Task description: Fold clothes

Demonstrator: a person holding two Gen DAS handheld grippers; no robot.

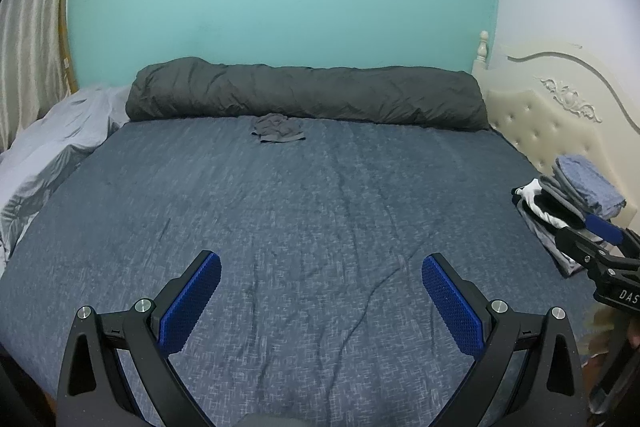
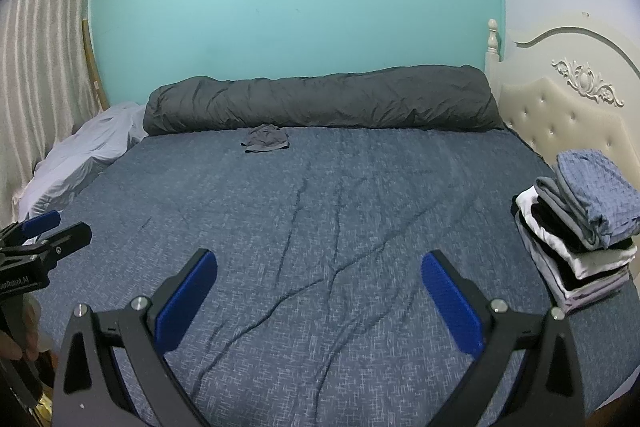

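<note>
Both tongs you hold, the left tongs (image 1: 321,291) and the right tongs (image 2: 319,289), gape wide and empty above the near part of the bed (image 1: 320,211). Your crumpled grey garment (image 1: 277,128) lies far off, just before the rolled dark quilt (image 1: 304,93). Folded clothes (image 2: 580,223) sit stacked at the right edge.
</note>
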